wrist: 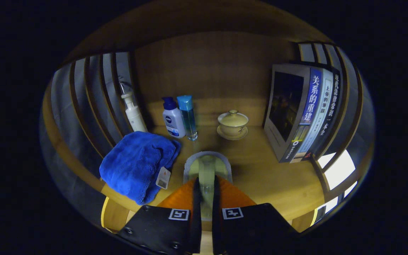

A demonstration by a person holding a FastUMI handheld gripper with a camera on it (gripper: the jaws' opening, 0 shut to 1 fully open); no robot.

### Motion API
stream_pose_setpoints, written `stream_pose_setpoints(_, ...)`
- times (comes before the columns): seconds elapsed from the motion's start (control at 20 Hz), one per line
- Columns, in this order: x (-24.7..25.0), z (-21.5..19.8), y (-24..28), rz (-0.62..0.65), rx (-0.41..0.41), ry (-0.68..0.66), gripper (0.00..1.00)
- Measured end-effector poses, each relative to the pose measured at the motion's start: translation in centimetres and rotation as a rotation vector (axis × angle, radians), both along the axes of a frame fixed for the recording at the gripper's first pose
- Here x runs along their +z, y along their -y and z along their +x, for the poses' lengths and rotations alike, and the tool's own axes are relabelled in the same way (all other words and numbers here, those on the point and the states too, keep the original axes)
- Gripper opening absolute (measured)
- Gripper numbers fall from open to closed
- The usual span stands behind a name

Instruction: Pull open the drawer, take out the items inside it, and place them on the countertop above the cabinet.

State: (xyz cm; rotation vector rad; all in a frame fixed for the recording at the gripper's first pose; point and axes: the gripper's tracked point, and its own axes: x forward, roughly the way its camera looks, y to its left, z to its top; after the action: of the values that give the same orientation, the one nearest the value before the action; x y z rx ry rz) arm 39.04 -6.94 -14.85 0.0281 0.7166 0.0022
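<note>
The gripper (207,184) is clamped on a pale green scoop (207,166), probably a small dustpan or brush. Its handle runs back between the fingers; its wide end points ahead over the countertop (267,170), toward the lidded cup (232,124), beside the blue towel (136,163).

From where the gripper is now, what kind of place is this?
Probably a home shelf or cabinet top in wood: toiletry bottles, a folded blue towel, a lidded cup and books. The gripper holds a small mug.
</note>
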Motion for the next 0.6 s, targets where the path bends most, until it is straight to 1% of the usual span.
stream_pose_setpoints(0.15,-0.82,0.21,-0.19,0.017,0.002,-0.021,0.23)
stream_pose_setpoints(0.25,-0.91,0.22,-0.19,0.01,-0.002,-0.02,0.29)
stream_pose_setpoints(0.3,-0.93,0.03,-0.24,0.013,-0.001,-0.028,0.29)
stream_pose_setpoints(0.6,-0.49,-0.01,0.42,-0.002,-0.014,0.006,0.84)
